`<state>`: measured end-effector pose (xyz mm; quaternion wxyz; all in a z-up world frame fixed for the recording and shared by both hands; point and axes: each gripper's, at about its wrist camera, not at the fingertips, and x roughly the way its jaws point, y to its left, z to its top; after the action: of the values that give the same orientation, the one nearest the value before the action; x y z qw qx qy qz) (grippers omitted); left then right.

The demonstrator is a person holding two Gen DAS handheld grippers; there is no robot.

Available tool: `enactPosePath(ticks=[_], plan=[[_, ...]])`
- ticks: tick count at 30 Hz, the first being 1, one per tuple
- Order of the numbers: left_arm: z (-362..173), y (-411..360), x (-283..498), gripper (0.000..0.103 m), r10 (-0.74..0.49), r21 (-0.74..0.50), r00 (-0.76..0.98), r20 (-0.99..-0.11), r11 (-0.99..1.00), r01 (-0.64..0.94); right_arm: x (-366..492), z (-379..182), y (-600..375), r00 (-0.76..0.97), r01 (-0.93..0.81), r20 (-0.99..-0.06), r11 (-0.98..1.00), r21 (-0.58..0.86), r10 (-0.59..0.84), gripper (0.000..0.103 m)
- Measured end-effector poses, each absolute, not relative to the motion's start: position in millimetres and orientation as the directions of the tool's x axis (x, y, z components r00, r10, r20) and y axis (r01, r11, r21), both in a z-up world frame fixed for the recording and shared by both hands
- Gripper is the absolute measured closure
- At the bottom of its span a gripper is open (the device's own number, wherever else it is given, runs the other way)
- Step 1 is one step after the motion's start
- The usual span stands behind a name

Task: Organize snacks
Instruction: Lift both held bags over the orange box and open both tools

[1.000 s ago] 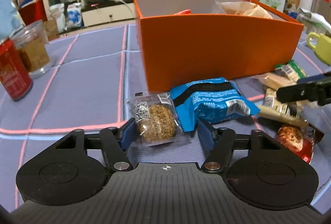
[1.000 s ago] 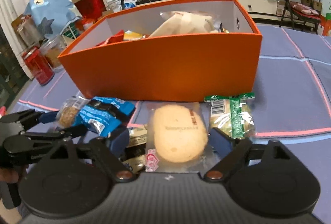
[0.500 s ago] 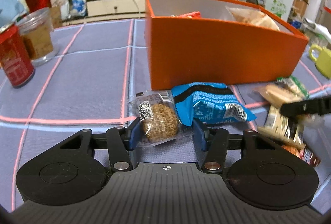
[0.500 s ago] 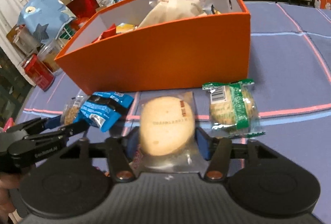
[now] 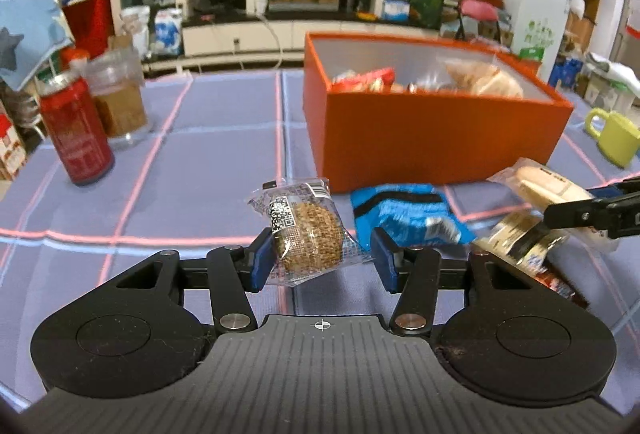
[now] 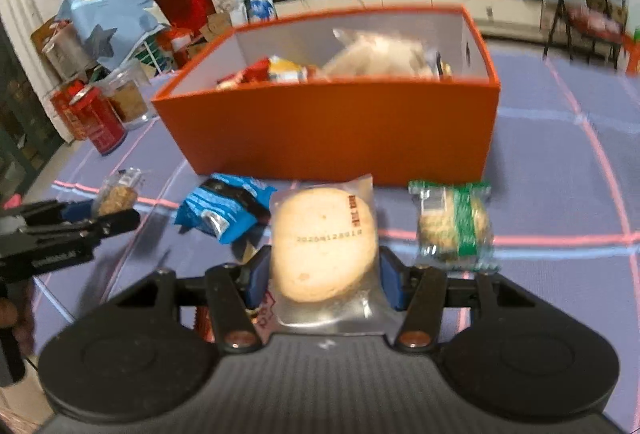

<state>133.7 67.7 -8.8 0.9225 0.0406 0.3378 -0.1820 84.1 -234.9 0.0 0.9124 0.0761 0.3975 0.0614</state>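
My left gripper (image 5: pixel 322 258) is shut on a brown round cookie (image 5: pixel 308 238) in a clear wrapper and holds it just above the purple tablecloth. My right gripper (image 6: pixel 324 274) is shut on a pale round biscuit (image 6: pixel 324 246) in a clear packet, also off the cloth. Ahead of both stands the orange box (image 5: pixel 432 141) (image 6: pixel 336 129), open on top with several snacks inside. In the left wrist view the right gripper (image 5: pixel 592 211) shows at the right edge with its biscuit (image 5: pixel 544 189). The left gripper (image 6: pixel 80 226) appears at the left of the right wrist view.
A blue snack packet (image 5: pixel 408 213) (image 6: pixel 224 209) lies in front of the box, and a green-wrapped cookie (image 6: pixel 454 226) lies to its right. More small packets (image 5: pixel 516 242) sit under the right gripper. A red can (image 5: pixel 76 129) and a glass jar (image 5: pixel 120 101) stand far left, a green mug (image 5: pixel 614 133) far right.
The right gripper's jaws closed on the pale biscuit and lifted it. The left gripper tightened on the brown cookie and raised it off the cloth. Both views now look into the box from higher.
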Motion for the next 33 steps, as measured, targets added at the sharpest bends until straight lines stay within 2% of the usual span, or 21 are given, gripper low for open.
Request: enactPosePath(ticks=[3,12,20,33], plan=[[3,65,124,0.081,-0.321,-0.042,0.721,-0.614,0.926,0.376,75,9,-227,0.713,-0.07,-0.688,0.99,0.123,0.136,0.048],[27,53,108,0.081,-0.327,-0.015,0.756,-0.568,0.922,0.387,62,24,-222,0.756,-0.082,-0.645,0.994,0.072,0.109,0.048],[23,45,115,0.081,-0.245,0.014,0.735,-0.633,0.945,0.327,61,22,-217,0.754,-0.093,-0.648,0.994,0.061,0.111,0.048],[18,42,118,0.081,-0.206,0.035,0.724,-0.658,0.952,0.303,58,21,-214,0.749,-0.103,-0.653,0.993,0.052,0.112,0.048]])
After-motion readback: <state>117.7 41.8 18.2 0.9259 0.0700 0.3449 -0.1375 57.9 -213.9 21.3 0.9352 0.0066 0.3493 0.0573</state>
